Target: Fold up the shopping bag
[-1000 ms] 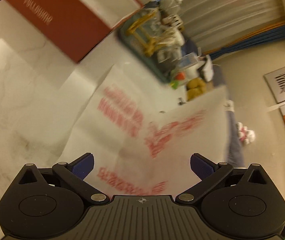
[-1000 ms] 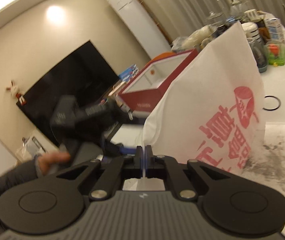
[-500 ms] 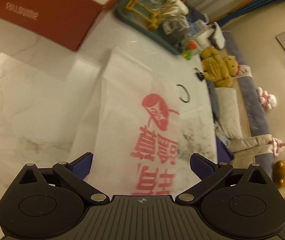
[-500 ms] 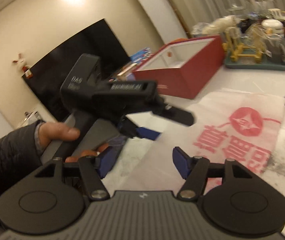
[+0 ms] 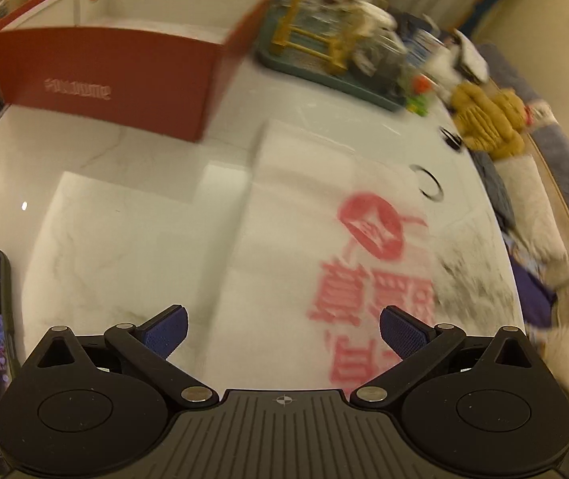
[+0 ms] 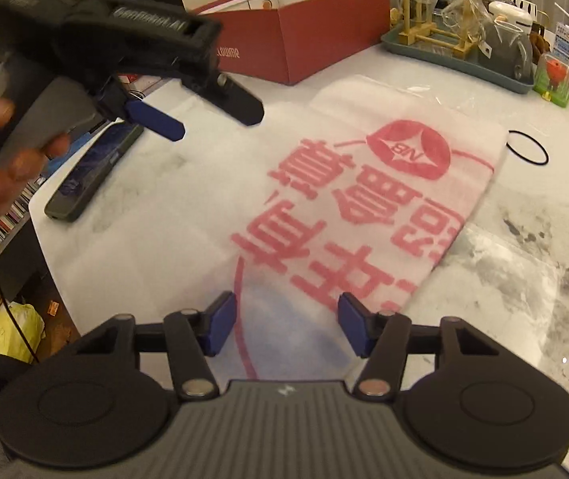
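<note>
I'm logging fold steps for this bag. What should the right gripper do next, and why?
Probably lower the right gripper and close on the bag's near edge. The shopping bag lies flat on the table, the jaws stand apart with nothing pinched, having just narrowed slightly, and the left gripper is open too.

**A cluttered room under warm light**

A white marble-patterned table (image 6: 524,263) fills both views — grey-veined, glossy. Behind it, a red open box (image 5: 124,68) and a teal tray (image 6: 456,60) of glassware. A sofa (image 5: 540,183) with plush toys lines the cream wall.
</note>
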